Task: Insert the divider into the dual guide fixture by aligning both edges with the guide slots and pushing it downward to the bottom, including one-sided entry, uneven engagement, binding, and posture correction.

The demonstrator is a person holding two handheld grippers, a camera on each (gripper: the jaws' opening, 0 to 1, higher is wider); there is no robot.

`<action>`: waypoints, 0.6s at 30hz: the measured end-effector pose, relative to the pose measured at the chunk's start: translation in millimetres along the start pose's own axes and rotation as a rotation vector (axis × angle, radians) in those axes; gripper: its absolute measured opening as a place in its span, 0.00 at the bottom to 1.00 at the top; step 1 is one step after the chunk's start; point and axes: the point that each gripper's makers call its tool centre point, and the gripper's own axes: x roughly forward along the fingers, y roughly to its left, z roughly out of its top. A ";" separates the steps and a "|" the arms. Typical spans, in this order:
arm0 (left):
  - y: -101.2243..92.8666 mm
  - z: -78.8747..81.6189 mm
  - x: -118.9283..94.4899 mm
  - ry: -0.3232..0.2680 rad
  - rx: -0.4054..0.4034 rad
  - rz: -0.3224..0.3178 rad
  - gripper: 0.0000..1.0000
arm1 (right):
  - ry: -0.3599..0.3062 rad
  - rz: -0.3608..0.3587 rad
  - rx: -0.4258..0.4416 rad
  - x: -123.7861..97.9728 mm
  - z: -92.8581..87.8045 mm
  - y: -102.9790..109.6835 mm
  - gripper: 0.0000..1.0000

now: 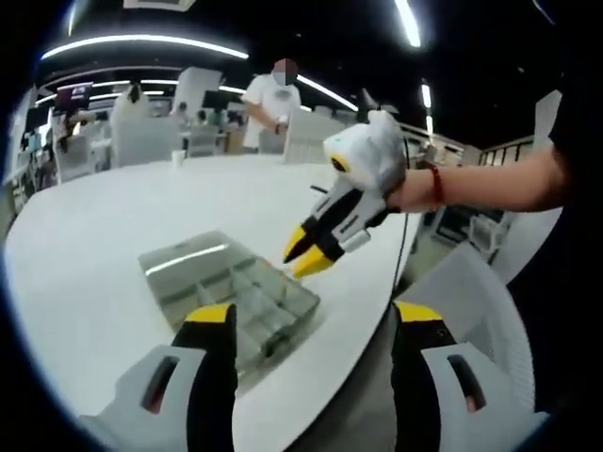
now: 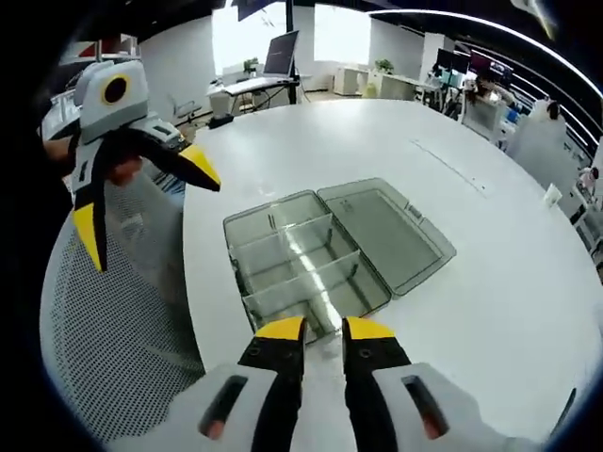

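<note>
A clear, smoke-tinted plastic compartment box [image 2: 306, 259] lies open near the edge of the round white desk [image 2: 490, 282], its hinged lid flat beside it. Its thin dividers look light, stiff and slippery (best pinched along the top edge). The right hand-held gripper [image 2: 322, 329] has jaws nearly together above the box, holding nothing; the left hand-held gripper [image 1: 311, 313] is spread wide.

Colours: clear grey box on white bench

Box [image 2: 320, 254]: transparent smoky grey, lid included. Bench [image 2: 528, 282]: plain white. Left gripper [image 2: 141, 179] and right gripper [image 1: 316, 250]: white bodies, black jaws with yellow tips. Chair [image 2: 113, 348]: grey mesh, dotted pattern. Person [image 1: 271, 108]: white shirt. Wristband [image 1: 435, 185]: red.
</note>
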 end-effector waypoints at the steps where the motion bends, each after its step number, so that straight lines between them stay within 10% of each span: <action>1: -0.3 -0.8 0.2 0.003 0.002 -0.002 0.65 | -0.018 -0.025 0.013 -3.8 0.4 -2.9 0.12; 18: -6.3 -4.2 6.6 0.018 0.002 -0.036 0.65 | 0.010 -0.197 0.196 -21.1 -50.8 -13.3 0.22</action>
